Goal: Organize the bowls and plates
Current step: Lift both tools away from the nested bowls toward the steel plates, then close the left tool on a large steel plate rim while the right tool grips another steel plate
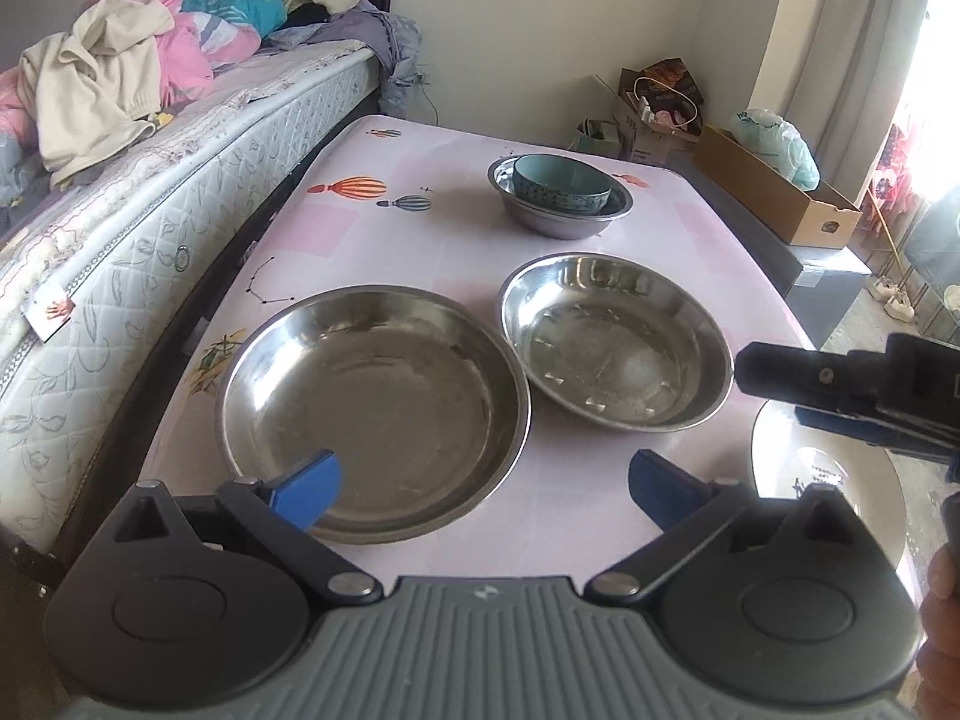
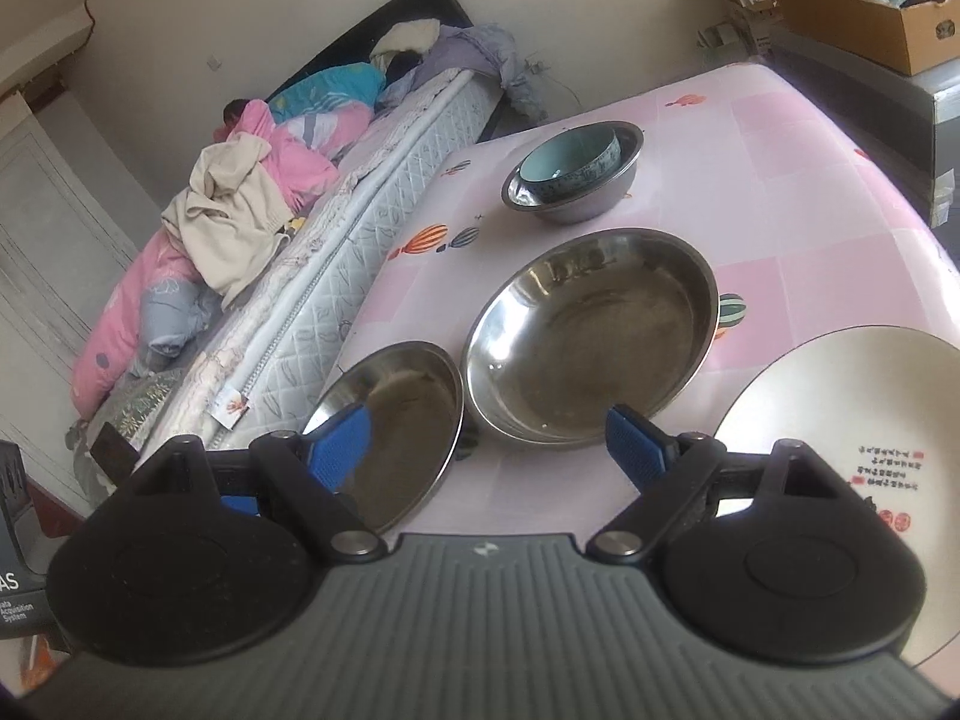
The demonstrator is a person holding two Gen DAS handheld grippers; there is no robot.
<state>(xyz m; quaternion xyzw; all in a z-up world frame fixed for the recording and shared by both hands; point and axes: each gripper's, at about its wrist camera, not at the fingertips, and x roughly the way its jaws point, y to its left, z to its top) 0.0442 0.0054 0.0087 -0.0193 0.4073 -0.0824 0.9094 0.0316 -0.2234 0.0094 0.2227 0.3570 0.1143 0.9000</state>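
Ceramic bowl (image 1: 561,185) in steel bowl (image 1: 560,217); plates (image 1: 372,414) nearer.

Blue ribbed fingers (image 2: 339,450), black linkage arms, silver pivot screws, grey ridged body; possibly bare skin at edge.

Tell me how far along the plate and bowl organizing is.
Done: the teal bowl sits nested inside a steel bowl. In hand: nothing; the left tool and right tool are both open. Left: the two steel dishes lie side by side, and the white plate sits apart.
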